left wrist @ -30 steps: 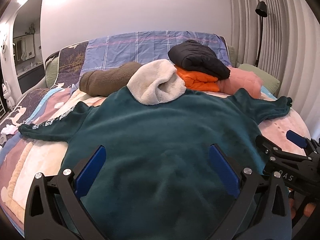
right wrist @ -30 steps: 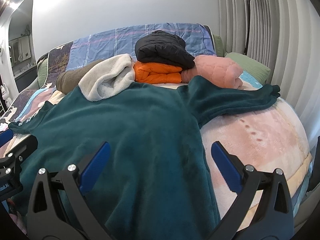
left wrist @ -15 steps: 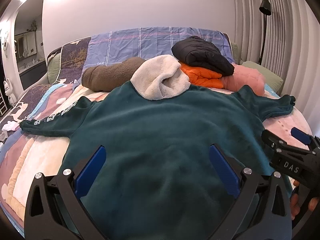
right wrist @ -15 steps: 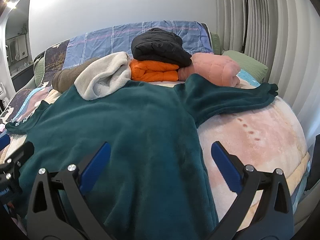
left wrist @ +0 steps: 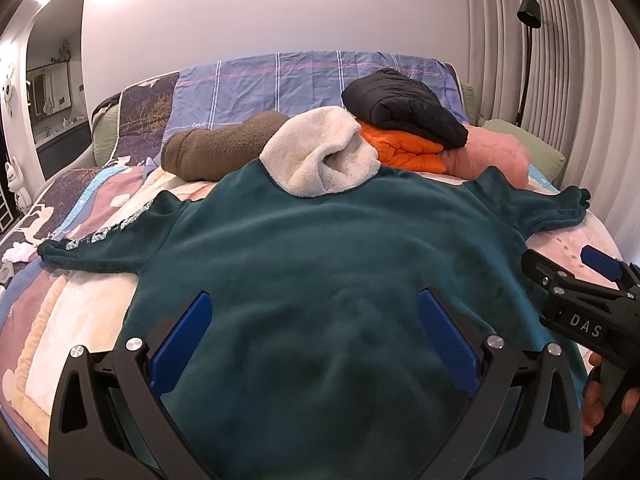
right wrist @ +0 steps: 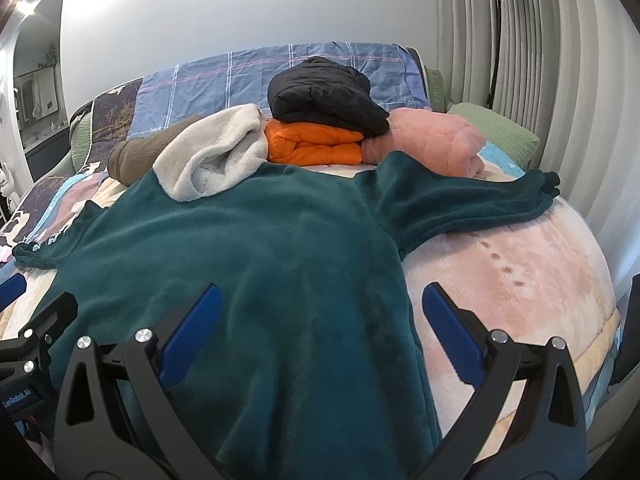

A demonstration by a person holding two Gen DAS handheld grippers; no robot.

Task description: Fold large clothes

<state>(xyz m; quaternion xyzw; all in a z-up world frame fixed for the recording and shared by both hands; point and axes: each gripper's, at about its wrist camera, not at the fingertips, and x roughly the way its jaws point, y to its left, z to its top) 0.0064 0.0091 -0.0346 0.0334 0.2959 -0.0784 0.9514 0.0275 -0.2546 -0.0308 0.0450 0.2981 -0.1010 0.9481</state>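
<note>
A large dark green fleece hoodie (left wrist: 320, 264) lies spread flat on the bed, back up, sleeves out to both sides, its cream hood (left wrist: 324, 156) at the far end. It also shows in the right wrist view (right wrist: 256, 264). My left gripper (left wrist: 314, 336) is open and empty above the hoodie's lower middle. My right gripper (right wrist: 318, 332) is open and empty above the hoodie's lower right edge. The right gripper also shows at the right edge of the left wrist view (left wrist: 580, 300).
Folded clothes lie at the head of the bed: a brown roll (left wrist: 216, 148), an orange jacket (left wrist: 404, 148) under a black one (left wrist: 404, 108), a pink quilted piece (left wrist: 492, 152). A floor lamp (right wrist: 496, 32) and curtains stand right. The bed's right edge (right wrist: 592, 320) drops off.
Both grippers have drawn slightly back and lower over the hoodie, jaws still open. The hoodie has not moved.
</note>
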